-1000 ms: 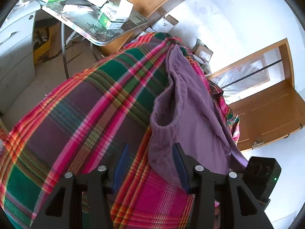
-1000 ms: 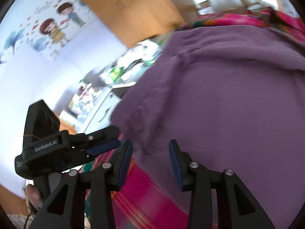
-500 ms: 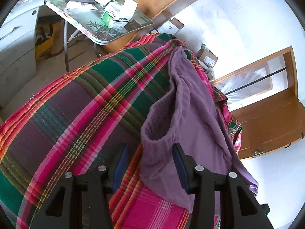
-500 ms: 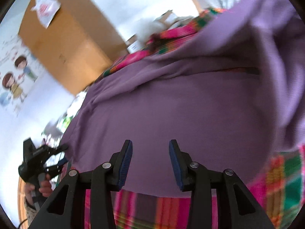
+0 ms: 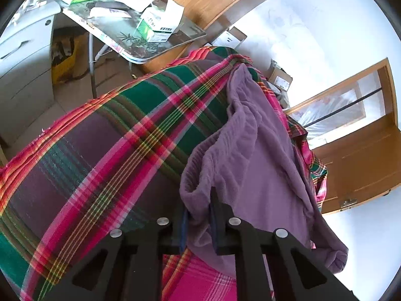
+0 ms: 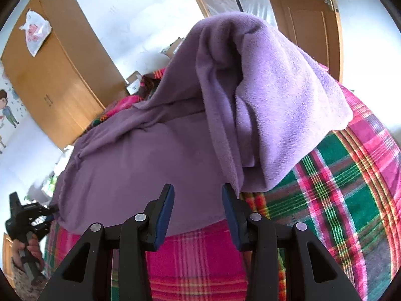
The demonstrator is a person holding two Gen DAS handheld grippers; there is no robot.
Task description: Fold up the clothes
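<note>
A purple fleece garment [image 5: 255, 155] lies rumpled on a pink, green and purple plaid blanket [image 5: 95, 155]. My left gripper [image 5: 199, 215] is shut on the gathered edge of the garment nearest the camera. In the right wrist view the same purple garment [image 6: 155, 155] fills the middle, with a thick folded part [image 6: 280, 105] heaped up at its right. My right gripper [image 6: 198, 200] stands open just over the garment's near hem, nothing between its fingers. The left gripper [image 6: 51, 212] shows far left in that view, held by a hand [image 6: 30, 248], pinching the garment's corner.
A folding table [image 5: 190, 31] with boxes and bags stands beyond the blanket, a white cabinet [image 5: 22, 57] to its left. A wooden wardrobe [image 6: 52, 80] and a wooden door [image 6: 308, 17] line the walls. Cardboard boxes [image 5: 279, 77] sit behind the blanket.
My left gripper has shut on the garment's gathered edge; it was open before. My right gripper swung along the garment toward the heaped folded part and stays open.
</note>
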